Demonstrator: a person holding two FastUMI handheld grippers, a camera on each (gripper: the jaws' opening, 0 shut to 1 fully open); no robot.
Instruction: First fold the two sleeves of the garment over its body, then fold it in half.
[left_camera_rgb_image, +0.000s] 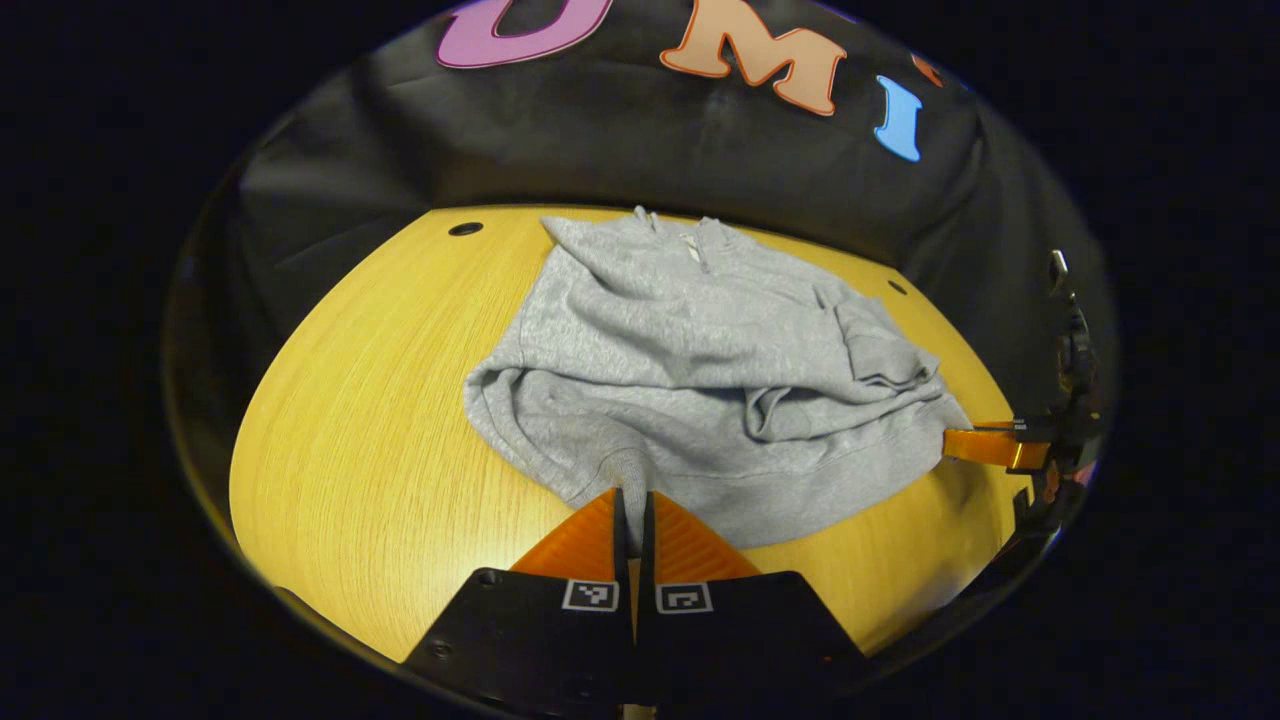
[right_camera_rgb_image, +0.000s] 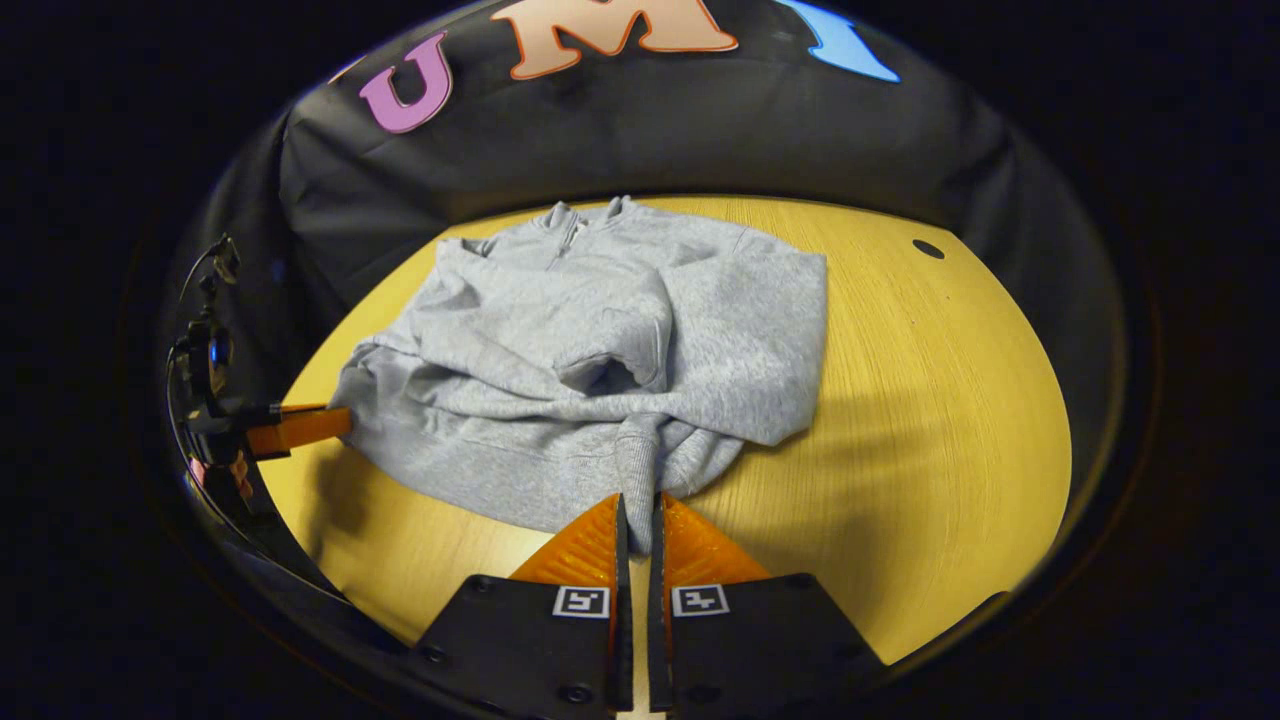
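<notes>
Grey fleece sweatshirt (left_camera_rgb_image: 700, 370) lies on yellow wood-grain table (left_camera_rgb_image: 350, 480), collar twd. far wall. Both sleeves already folded over body; half-fold judged just starting. L gripper (left_camera_rgb_image: 632, 505) and R gripper (right_camera_rgb_image: 638, 510) each pinched shut on ribbed hem (right_camera_rgb_image: 560, 490), one near each end. Fabric soft, rumpled, thick.

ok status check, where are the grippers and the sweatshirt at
Left gripper and right gripper both shut on the hem. Grey sweatshirt flat on the table, sleeves folded in. Nothing in the way.
</notes>
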